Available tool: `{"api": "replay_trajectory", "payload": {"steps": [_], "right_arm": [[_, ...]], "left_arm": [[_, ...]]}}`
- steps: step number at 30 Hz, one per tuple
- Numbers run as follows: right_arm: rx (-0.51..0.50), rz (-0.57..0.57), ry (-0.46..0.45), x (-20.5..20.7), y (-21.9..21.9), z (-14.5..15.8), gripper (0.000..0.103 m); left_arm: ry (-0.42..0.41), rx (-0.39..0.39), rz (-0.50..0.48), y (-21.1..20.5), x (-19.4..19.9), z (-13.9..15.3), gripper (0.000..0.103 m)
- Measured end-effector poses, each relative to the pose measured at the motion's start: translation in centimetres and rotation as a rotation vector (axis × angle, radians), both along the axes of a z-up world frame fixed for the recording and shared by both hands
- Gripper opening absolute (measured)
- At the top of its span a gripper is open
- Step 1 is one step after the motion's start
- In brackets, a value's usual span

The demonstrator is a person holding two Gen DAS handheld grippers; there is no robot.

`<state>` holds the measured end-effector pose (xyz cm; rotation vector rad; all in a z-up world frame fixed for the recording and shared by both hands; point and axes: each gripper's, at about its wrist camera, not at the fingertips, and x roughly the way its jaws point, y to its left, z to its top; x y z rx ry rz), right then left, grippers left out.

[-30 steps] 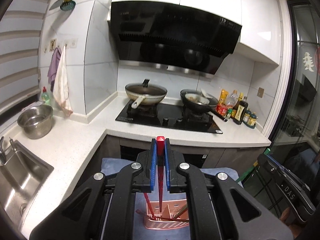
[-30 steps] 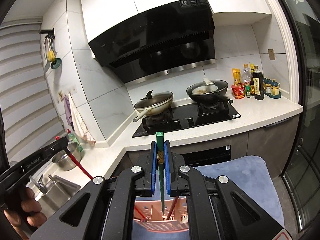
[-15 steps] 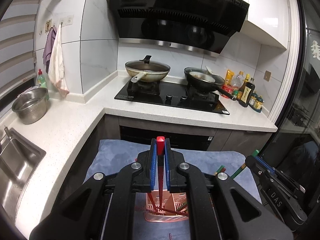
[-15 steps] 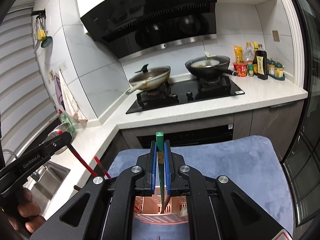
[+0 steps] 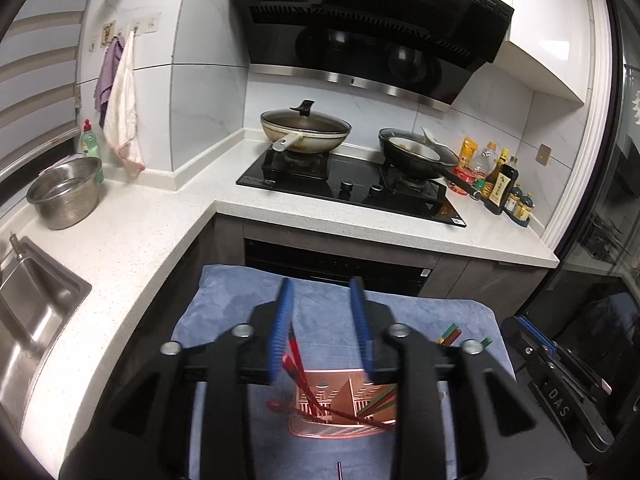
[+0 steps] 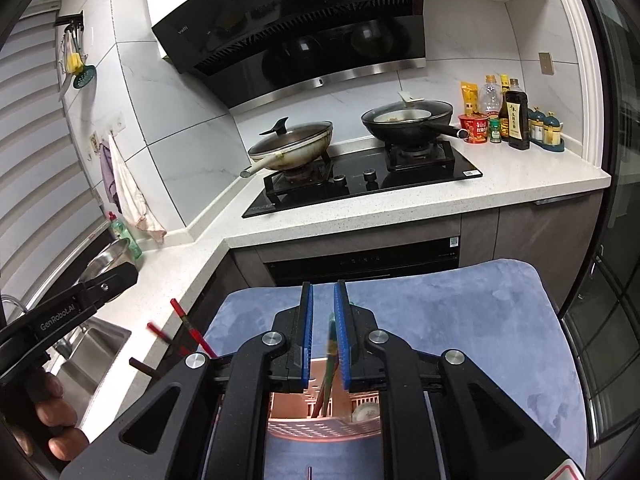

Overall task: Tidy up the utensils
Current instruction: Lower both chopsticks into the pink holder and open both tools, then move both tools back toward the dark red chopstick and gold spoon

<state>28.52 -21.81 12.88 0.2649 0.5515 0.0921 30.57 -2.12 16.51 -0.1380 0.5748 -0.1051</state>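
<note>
A pink slotted utensil holder [image 5: 344, 408] stands on a blue mat [image 5: 240, 308], below both grippers; it also shows in the right wrist view [image 6: 324, 420]. My left gripper [image 5: 322, 328] is open; a red chopstick [image 5: 298, 364] leans in the holder just under its left finger, free of the pads. Green chopsticks [image 5: 378, 402] lie in the holder's right side. My right gripper [image 6: 323, 332] is slightly open; a green chopstick [image 6: 330, 356] stands in the holder beside its right pad. Red chopstick ends [image 6: 190, 328] stick out left of the holder.
White L-shaped counter [image 5: 132, 240] with a steel bowl [image 5: 66, 192] and sink [image 5: 28, 312] at left. Black hob [image 5: 352, 192] with two pans at the back. Bottles [image 5: 500, 188] at right. The other gripper [image 5: 560, 384] shows at the right edge.
Both grippers opened and released their chopsticks, red from the left, green from the right, into the holder. Both cameras tilted further down toward the mat.
</note>
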Motion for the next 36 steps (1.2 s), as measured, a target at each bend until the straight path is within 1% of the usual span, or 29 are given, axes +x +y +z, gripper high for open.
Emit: {"api": "replay_trajectory", "payload": {"steps": [5, 10, 15, 22, 25, 27, 31, 36], "right_arm": [[-0.026, 0.004, -0.016, -1.1, 0.3, 0.5, 0.013], [-0.011, 0.008, -0.014, -2.4, 0.2, 0.5, 0.013], [0.0, 0.019, 0.002, -4.3, 0.2, 0.0, 0.013], [-0.023, 0.025, 0.018, -7.1, 0.3, -0.7, 0.013], [-0.038, 0.032, 0.028, -8.6, 0.5, -1.3, 0.013], [-0.056, 0.042, 0.041, -9.7, 0.8, -2.0, 0.013], [-0.089, 0.064, 0.075, -11.6, 1.5, -3.6, 0.013], [-0.089, 0.086, 0.132, -14.0, 2.2, -6.0, 0.013]], "left_arm": [[-0.01, 0.031, 0.004, -0.2, -1.0, 0.3, 0.031], [-0.02, 0.043, -0.002, -0.5, -2.3, 0.5, 0.031], [-0.017, 0.055, -0.005, -0.6, -3.8, 0.2, 0.031], [-0.009, 0.077, -0.007, -0.5, -6.2, -0.7, 0.031], [0.004, 0.083, -0.01, -0.2, -7.5, -1.5, 0.032], [0.012, 0.09, -0.009, 0.0, -8.2, -2.0, 0.039], [0.038, 0.105, -0.013, 0.5, -9.7, -3.5, 0.039], [0.091, 0.112, -0.012, 1.4, -11.6, -6.0, 0.039]]}}
